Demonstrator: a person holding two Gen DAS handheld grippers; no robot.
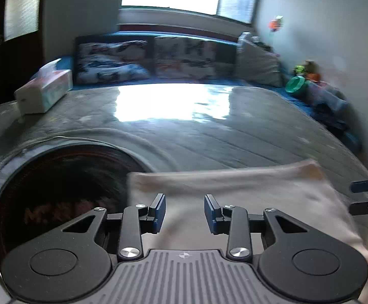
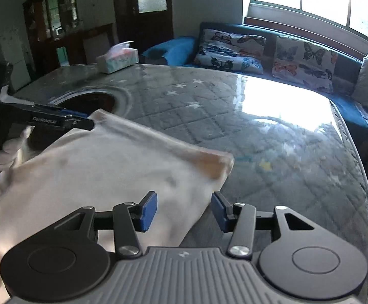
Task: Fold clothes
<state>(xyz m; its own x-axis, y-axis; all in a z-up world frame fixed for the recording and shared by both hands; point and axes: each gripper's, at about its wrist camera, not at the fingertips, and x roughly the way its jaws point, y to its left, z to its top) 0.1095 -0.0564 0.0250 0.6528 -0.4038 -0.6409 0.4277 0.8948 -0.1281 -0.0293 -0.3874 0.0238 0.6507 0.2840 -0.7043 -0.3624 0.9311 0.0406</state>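
Note:
A whitish garment (image 2: 102, 172) lies folded near the front edge of the table; it also shows in the left wrist view (image 1: 247, 192). My left gripper (image 1: 185, 211) is open, its jaws apart just above the cloth, holding nothing. In the right wrist view the left gripper (image 2: 82, 121) reaches to the cloth's far left corner. My right gripper (image 2: 184, 210) is open over the cloth's right edge, empty. Its fingers (image 1: 366, 185) show at the right edge of the left wrist view.
The glass-topped table (image 2: 260, 126) over a quilted grey cover has a dark round hole (image 1: 57, 192) at the left. A tissue box (image 2: 118, 60) stands at the far left. A blue sofa with butterfly cushions (image 2: 303, 58) runs behind the table.

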